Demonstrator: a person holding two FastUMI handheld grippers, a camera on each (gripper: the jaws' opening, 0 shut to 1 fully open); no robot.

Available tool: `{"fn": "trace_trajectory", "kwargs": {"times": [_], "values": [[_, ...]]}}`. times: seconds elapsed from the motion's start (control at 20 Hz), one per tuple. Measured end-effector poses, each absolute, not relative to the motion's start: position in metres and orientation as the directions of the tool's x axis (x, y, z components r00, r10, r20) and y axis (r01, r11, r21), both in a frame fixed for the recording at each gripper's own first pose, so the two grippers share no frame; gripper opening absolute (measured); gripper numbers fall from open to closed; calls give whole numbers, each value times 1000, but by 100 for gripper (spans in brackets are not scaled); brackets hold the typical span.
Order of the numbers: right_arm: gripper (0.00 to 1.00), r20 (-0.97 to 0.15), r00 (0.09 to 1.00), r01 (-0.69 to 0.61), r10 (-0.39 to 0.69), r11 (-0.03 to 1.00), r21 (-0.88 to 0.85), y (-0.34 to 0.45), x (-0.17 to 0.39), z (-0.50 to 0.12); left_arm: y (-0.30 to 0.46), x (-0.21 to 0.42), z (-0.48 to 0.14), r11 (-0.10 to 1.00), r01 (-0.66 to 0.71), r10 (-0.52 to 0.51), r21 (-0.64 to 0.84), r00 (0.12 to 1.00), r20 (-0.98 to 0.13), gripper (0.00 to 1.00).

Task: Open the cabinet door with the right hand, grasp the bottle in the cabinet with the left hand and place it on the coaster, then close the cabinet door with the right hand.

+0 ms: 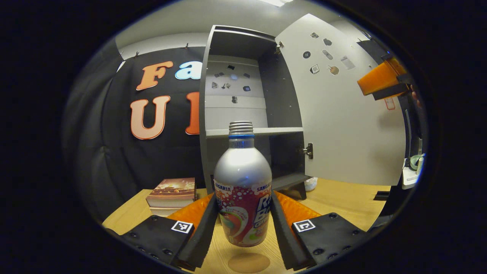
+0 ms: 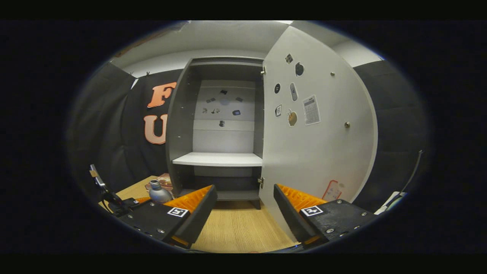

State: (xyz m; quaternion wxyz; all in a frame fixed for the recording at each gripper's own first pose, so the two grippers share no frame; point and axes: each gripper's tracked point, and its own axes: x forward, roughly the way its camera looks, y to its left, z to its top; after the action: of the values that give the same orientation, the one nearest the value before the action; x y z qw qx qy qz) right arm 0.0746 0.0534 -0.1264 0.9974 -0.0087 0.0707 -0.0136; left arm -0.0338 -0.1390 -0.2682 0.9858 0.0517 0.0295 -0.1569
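Observation:
A silver bottle [image 1: 242,190] with a red label and no cap hangs upright between the fingers of my left gripper [image 1: 243,201], which is shut on its lower body. Just beneath it a round brown coaster [image 1: 249,262] lies on the wooden table [image 1: 342,201], with a small gap between them. Behind stands the grey cabinet [image 1: 207,114] with its white door [image 1: 342,133] swung wide to the right. My right gripper [image 2: 245,213] is open with nothing between its fingers, close in front of the door [image 2: 319,152]. It also appears at the upper right [image 1: 382,82]. The bottle [image 2: 158,192] sits low on the left.
A book [image 1: 171,192] lies on the table left of the cabinet. The cabinet's shelf [image 2: 218,159] is bare. A small white object [image 1: 311,183] lies by the cabinet's foot. Some white items [image 1: 412,167] stand past the table's right edge.

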Motion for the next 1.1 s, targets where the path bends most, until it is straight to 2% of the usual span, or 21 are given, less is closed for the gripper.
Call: {"fn": "trace_trajectory", "kwargs": {"times": [0.45, 0.85, 1.1], "values": [[92, -207, 978, -45, 40, 999, -20, 71, 83, -159, -126, -41, -342, 965, 254, -238, 67, 954, -181, 81], [92, -229, 972, -53, 45, 998, -31, 72, 82, -167, -124, -55, -360, 959, 268, -245, 96, 949, -201, 81], [92, -237, 970, -56, 47, 998, -31, 75, 78, -168, -130, -65, -356, 943, 291, -260, 160, 946, -193, 84]]}}
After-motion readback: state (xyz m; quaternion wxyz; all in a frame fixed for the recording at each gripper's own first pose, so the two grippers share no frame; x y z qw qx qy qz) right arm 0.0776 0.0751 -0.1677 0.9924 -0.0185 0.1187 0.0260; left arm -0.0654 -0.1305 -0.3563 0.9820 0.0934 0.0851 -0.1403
